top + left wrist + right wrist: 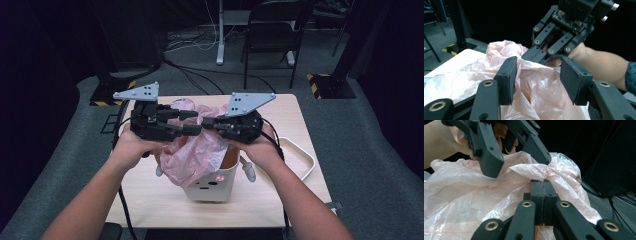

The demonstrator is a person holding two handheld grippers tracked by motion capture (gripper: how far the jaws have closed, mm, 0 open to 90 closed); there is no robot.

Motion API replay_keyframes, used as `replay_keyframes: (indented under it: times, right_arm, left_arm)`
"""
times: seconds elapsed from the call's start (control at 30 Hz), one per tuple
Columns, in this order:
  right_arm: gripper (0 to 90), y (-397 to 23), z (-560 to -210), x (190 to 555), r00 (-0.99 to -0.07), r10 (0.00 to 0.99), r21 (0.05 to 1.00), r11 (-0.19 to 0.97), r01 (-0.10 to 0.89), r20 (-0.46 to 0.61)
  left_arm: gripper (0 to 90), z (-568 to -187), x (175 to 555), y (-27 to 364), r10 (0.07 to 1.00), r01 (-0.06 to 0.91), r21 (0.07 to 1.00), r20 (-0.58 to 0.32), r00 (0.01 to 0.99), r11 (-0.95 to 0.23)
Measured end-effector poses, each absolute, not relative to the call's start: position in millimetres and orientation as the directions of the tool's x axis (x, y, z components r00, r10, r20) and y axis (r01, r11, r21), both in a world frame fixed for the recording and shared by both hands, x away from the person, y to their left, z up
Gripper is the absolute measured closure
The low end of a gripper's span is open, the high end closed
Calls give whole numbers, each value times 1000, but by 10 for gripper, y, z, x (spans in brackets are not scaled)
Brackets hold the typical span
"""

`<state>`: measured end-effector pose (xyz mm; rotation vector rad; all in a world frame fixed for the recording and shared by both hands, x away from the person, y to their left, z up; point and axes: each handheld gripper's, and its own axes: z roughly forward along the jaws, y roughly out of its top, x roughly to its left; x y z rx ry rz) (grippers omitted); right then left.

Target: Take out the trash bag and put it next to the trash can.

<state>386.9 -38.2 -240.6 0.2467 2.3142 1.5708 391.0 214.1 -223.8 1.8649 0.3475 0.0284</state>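
In the high view, bare tabletop [150, 197] lies open at lower left and along the right edge. The white bin [212, 187] stands at centre, its mouth covered by the bunched pink bag [192, 157], with both grippers crowding the space above it. A white loop handle [305, 155] rests at right.

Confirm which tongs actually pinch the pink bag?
The right tongs: jaws shut on the pink bag. The left tongs stand open around it.

Pink bag [192, 150] drapes over the small bin [212, 186] — rim and inside hidden; bag's lower folds cut off in both gripper views.
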Motion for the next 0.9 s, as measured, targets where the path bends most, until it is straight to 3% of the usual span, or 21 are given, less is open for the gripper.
replay_keyframes:
  times: [0.17, 0.6, 0.9]
  right_arm:
    - [892, -383, -2397, 3860, -929, 326, 927, 373, -42, -174]
    - [891, -379, -2395, 3844, -927, 328, 924, 380, -47, -182]
    - [865, -406, -2387, 3807, -927, 334, 930, 365, -42, -172]
  left_arm:
    - [573, -2269, 3907, 2148, 294, 197, 928, -101, 950, -317]
    - [807, -2329, 3914, 2167, 309, 175, 922, -64, 949, -345]
    - [875, -2323, 3912, 2179, 326, 163, 925, -45, 944, -344]
